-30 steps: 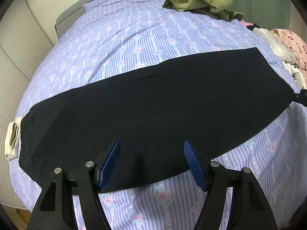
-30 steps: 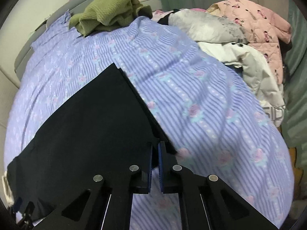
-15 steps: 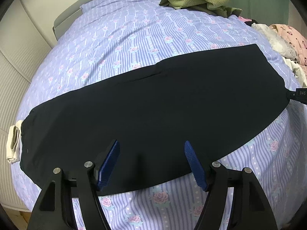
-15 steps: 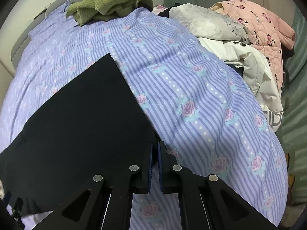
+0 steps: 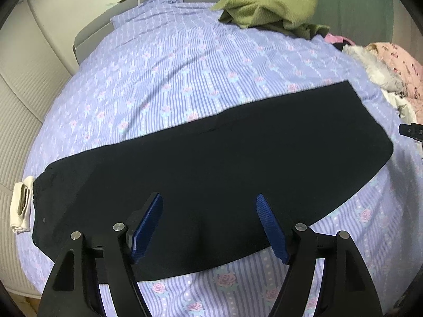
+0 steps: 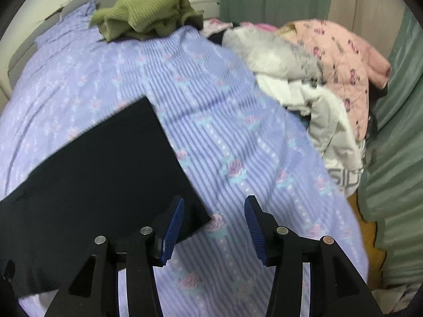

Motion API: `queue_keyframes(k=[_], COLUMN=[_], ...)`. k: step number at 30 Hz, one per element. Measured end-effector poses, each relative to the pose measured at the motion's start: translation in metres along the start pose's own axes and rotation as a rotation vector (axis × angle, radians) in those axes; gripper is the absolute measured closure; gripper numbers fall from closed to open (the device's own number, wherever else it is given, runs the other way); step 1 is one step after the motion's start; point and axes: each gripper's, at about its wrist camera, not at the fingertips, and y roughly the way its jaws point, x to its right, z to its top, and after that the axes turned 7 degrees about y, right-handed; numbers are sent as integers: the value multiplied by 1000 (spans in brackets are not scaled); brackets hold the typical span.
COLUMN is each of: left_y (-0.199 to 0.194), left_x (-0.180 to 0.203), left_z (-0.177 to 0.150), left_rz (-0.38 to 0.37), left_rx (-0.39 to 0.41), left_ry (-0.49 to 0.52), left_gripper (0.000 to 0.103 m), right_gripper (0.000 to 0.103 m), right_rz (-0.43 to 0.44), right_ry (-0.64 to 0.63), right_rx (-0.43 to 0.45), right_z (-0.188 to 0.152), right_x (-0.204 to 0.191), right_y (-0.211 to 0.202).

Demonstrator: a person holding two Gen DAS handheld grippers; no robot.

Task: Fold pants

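Note:
Black pants (image 5: 211,174) lie flat across the purple striped bedsheet (image 5: 185,74), folded lengthwise, waist at the left, leg hems at the right. My left gripper (image 5: 208,227) is open and empty, above the pants' near edge at their middle. My right gripper (image 6: 214,224) is open and empty, just above the near hem corner of the pants (image 6: 105,174). Its tip shows at the right edge of the left wrist view (image 5: 411,130).
A green knit garment (image 5: 272,8) lies at the head of the bed. A pile of pink and white clothes (image 6: 317,79) sits at the right side. A folded white cloth (image 5: 21,208) lies by the waistband at the left bed edge.
My right gripper was shut on the hem corner; it has opened and let the pants go. The left gripper stays open and has pulled back slightly.

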Motion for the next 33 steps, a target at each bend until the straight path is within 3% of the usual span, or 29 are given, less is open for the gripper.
queue_keyframes(k=[4, 9, 14, 18, 25, 33], left_y=[-18, -40, -62, -79, -90, -65], left_x=[-26, -75, -127, -179, -290, -412], left_z=[-1, -13, -28, -42, -85, -149], left_rz=[-33, -58, -67, -53, -35, 41], left_rx=[13, 28, 93, 162, 199, 131], left_ry=[-34, -91, -67, -27, -95, -209], left_gripper=[28, 25, 21, 20, 16, 16], right_gripper=[39, 39, 31, 31, 31, 31], right_rz=[34, 66, 113, 158, 240, 300], right_ry=[-47, -181, -313, -346, -451, -544], right_rx=[58, 121, 166, 169, 149, 89], right_z=[1, -15, -45, -71, -126, -189], right_x=[-23, -82, -152, -208, -336, -456], right_y=[-45, -102, -147, -176, -210, -222])
